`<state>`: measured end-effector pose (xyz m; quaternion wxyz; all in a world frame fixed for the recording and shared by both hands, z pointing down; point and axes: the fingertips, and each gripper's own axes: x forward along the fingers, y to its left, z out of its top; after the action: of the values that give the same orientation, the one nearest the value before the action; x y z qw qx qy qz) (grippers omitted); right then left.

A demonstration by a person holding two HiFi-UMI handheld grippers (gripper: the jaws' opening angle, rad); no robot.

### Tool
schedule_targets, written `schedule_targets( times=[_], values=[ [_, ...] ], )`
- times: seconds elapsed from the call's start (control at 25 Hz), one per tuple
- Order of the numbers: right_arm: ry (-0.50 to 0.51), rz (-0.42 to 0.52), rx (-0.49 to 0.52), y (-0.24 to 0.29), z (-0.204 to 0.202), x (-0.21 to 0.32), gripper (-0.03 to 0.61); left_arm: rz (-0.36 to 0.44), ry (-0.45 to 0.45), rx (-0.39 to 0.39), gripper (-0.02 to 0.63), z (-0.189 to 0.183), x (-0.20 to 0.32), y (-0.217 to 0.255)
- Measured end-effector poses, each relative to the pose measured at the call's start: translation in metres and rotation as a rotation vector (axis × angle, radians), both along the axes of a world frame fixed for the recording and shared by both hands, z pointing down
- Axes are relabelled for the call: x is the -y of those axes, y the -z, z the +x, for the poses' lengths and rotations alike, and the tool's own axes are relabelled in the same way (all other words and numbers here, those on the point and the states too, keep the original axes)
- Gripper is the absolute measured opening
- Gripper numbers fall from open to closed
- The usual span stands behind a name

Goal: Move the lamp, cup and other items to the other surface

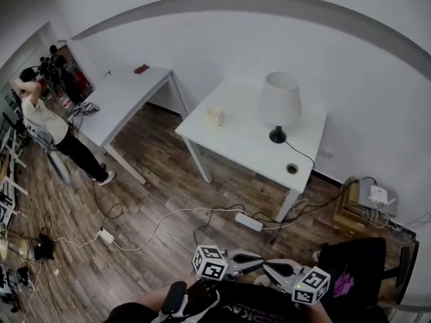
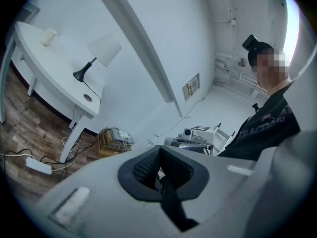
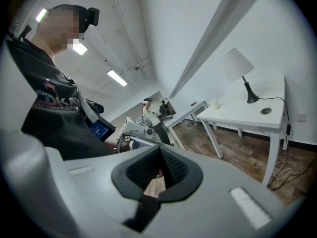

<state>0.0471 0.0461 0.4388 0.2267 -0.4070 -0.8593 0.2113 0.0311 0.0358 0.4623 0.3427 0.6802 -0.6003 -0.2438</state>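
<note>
A lamp [image 1: 280, 103] with a white shade and black base stands on the nearer white table [image 1: 236, 143]; a pale cup [image 1: 216, 116] sits at that table's left part. Both grippers are far from them, low at the bottom of the head view, close to the person's body. My left gripper [image 1: 258, 264] and right gripper [image 1: 271, 270] point towards each other, tips nearly meeting. Each has its jaws shut with nothing between them. In the left gripper view the lamp [image 2: 101, 53] and cup [image 2: 48, 36] show at upper left; in the right gripper view the lamp [image 3: 238, 68] and cup [image 3: 215, 103] are at right.
A second white table [image 1: 128, 96] with a small red item [image 1: 141, 69] stands to the left. A person [image 1: 47, 123] stands beside it. Cables and a power strip [image 1: 248, 222] lie on the wood floor; a black chair [image 1: 363, 268] is at lower right.
</note>
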Motion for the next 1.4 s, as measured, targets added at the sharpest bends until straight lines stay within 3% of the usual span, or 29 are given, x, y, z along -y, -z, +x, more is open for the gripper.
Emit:
schedule_targets(
  times=[0.12,0.28,0.52,0.84,1.0,1.12,1.4],
  values=[
    [-0.008,-0.014,0.016,0.01,0.003,-0.004,0.005,0.023,-0.04,-0.009,-0.009,0.007,-0.002,-0.001],
    [0.067,-0.047,0.058,0.02,-0.003,-0.03,0.006,0.027,-0.03,0.026,-0.011,0.002,-0.023,0.02],
    [0.139,-0.089,0.091,0.031,-0.009,-0.043,0.012,-0.002,-0.058,0.013,-0.011,-0.004,-0.041,0.026],
    [0.196,-0.163,0.095,0.044,-0.011,-0.053,0.061,0.079,0.113,-0.02,-0.011,-0.017,-0.047,0.037],
    [0.158,-0.141,0.11,0.039,-0.004,-0.044,0.053,0.083,0.098,-0.055,-0.009,0.002,-0.047,0.04],
    [0.114,-0.179,0.159,0.055,-0.027,-0.043,0.072,0.056,0.117,-0.038,-0.008,-0.007,-0.06,0.044],
    [0.009,-0.239,0.073,0.032,-0.042,-0.005,0.089,0.038,0.228,-0.113,-0.008,-0.035,-0.063,0.028]
  ],
)
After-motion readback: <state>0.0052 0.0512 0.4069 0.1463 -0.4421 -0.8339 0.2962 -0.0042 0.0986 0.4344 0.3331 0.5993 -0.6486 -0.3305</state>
